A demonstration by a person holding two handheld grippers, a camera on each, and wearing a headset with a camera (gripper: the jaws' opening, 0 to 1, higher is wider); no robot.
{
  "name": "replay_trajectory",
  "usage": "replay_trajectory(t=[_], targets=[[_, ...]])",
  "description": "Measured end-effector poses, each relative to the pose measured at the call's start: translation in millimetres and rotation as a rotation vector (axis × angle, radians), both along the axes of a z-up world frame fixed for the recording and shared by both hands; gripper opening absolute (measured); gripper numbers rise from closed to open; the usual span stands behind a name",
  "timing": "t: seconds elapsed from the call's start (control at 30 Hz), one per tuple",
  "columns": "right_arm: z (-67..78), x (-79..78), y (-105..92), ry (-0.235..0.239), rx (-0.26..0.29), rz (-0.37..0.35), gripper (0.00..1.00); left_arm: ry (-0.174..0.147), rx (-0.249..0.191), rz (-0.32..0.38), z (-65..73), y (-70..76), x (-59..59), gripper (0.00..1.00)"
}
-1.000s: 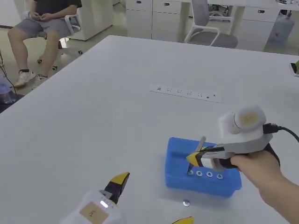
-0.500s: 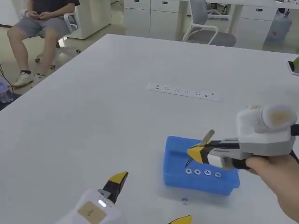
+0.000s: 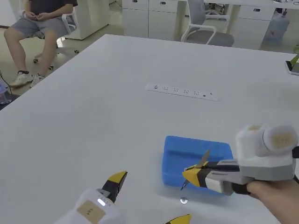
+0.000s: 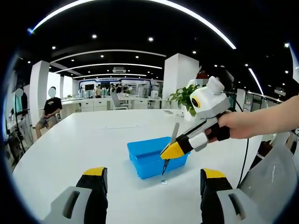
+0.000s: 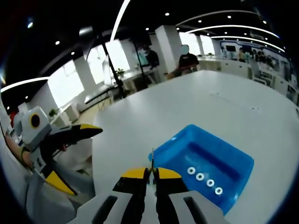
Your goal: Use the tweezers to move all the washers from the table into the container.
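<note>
Since a moment ago, the right gripper (image 3: pixel 191 173) has come back from over the blue box (image 3: pixel 187 149) to its near side, and the tweezers (image 3: pixel 203 159) went with it. Its two jaws are squeezed tight on the tweezers, about halfway along them. The tweezers are tilted. Their long line runs from up and far-right to down and near-left, and the sharp tip points down at the white table (image 3: pixel 117 102). One loose washer (image 3: pixel 183 200) lies flat on the table, just in front of the near wall of the blue box. The tip hangs close above that washer, a little to the far side of it, and the left gripper view shows a small gap between them. Four washers (image 5: pixel 203 179) sit in a row on the floor inside the blue box. The left gripper (image 3: pixel 149 200) is near and to the left, with its jaws spread wide and nothing between them. The loose washer lies on the table between its two yellow tips.
</note>
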State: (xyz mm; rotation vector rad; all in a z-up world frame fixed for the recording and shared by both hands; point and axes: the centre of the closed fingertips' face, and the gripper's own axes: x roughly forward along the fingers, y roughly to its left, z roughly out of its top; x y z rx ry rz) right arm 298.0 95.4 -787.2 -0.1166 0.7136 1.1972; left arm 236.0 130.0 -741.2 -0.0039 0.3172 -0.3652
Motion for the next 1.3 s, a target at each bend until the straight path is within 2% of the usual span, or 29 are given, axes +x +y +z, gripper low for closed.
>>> replay_trajectory(t=[0.17, 0.27, 0.43, 0.6, 0.77, 1.0, 1.13, 1.2, 1.3], targets=[[-15.2, -3.7, -0.8, 0.010, -0.037, 0.009, 0.04, -0.002, -0.001, 0.000, 0.5, 0.1, 0.2, 0.83], [-22.1, -3.0, -2.9, -0.025, -0.079, 0.024, 0.04, -0.002, -0.001, 0.000, 0.7, -0.1, 0.1, 0.83], [-29.4, -5.6, -2.9, -0.049, -0.112, 0.048, 0.04, -0.004, -0.003, 0.005, 1.6, 0.4, 0.4, 0.83], [-30.5, -2.0, -3.5, -0.061, -0.109, 0.043, 0.04, -0.006, -0.004, 0.006, 0.4, 2.1, 0.4, 0.83], [-32.7, -6.4, -1.9, -0.038, -0.105, 0.058, 0.04, -0.005, -0.002, 0.003, 0.0, 1.9, 0.1, 0.83], [-32.9, -10.2, 0.4, -0.084, -0.132, 0.104, 0.04, -0.004, 0.001, -0.001, 0.3, 0.7, -0.1, 0.83], [-33.0, -17.2, 3.1, -0.144, -0.167, 0.170, 0.04, -0.003, 0.002, -0.003, 0.2, 0.3, -0.1, 0.83], [-33.5, -19.1, 4.0, -0.192, -0.191, 0.201, 0.04, -0.003, 0.004, -0.003, 0.1, 0.3, -0.1, 0.83], [-33.7, -22.4, 5.7, -0.196, -0.180, 0.190, 0.04, -0.005, 0.003, -0.002, 0.6, 0.1, -0.1, 0.83]])
